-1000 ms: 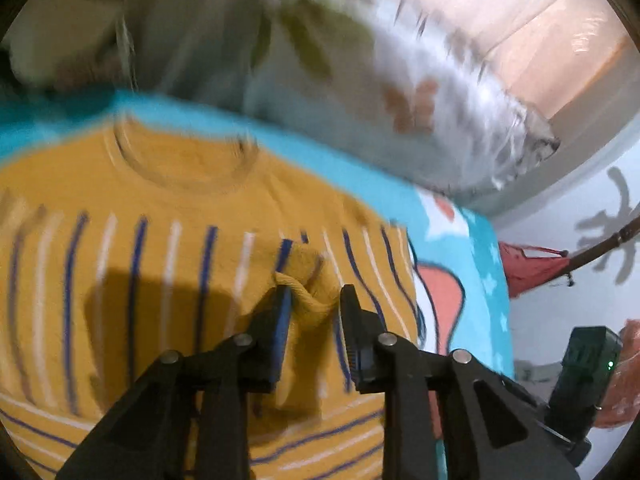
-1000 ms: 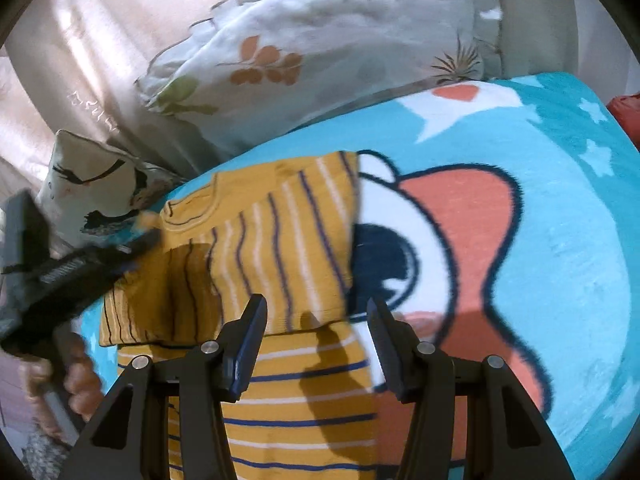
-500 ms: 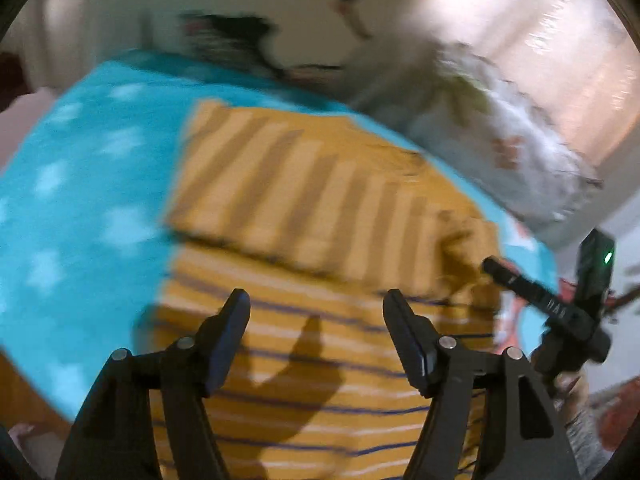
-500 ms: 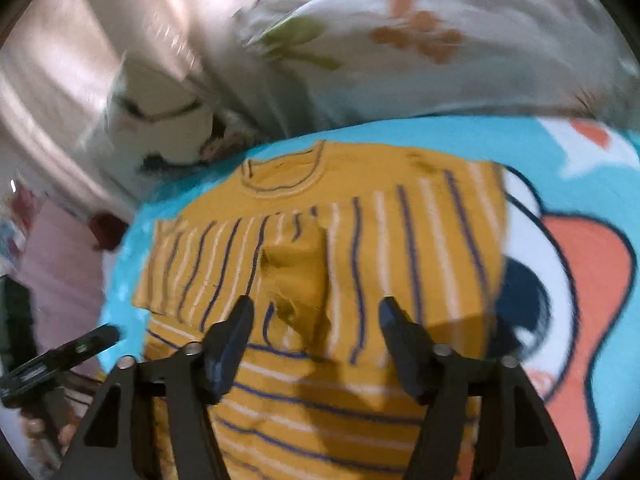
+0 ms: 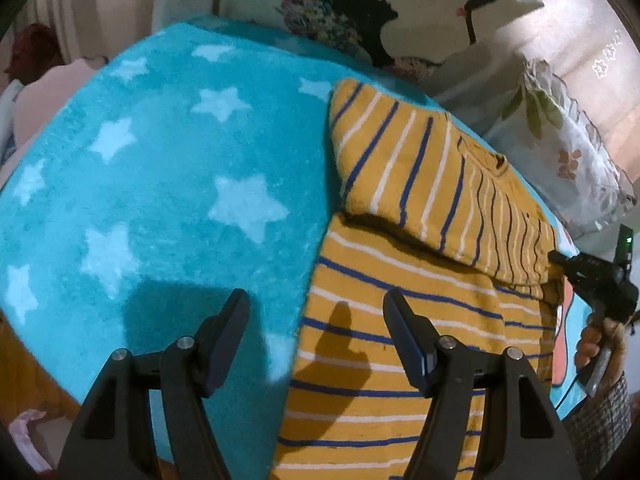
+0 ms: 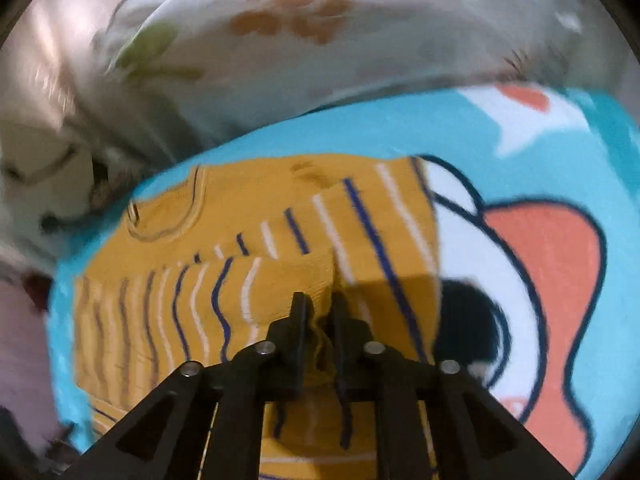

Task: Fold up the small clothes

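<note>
A small mustard-yellow shirt [image 5: 400,320] with blue and white stripes lies on a turquoise blanket [image 5: 160,200]. Its sleeves are folded in across the chest [image 5: 432,184]. My left gripper [image 5: 316,312] is open and empty, hovering over the shirt's left edge near the hem. My right gripper [image 6: 320,312] is shut on a fold of the shirt's yellow cuff [image 6: 324,280] at the middle of the chest. The shirt's neckline [image 6: 168,216] shows at the far left in the right wrist view. The right gripper also shows in the left wrist view [image 5: 560,260] at the shirt's right edge.
The blanket has white stars and an orange cartoon figure [image 6: 540,280]. Pillows lie beyond the shirt: a floral white one [image 6: 320,40] and a printed one [image 5: 360,12]. The blanket's near edge [image 5: 48,360] drops off at the lower left.
My left gripper let go of the cuff, opened and pulled back to the shirt's left edge. My right gripper moved in over the chest and closed on the folded cuff.
</note>
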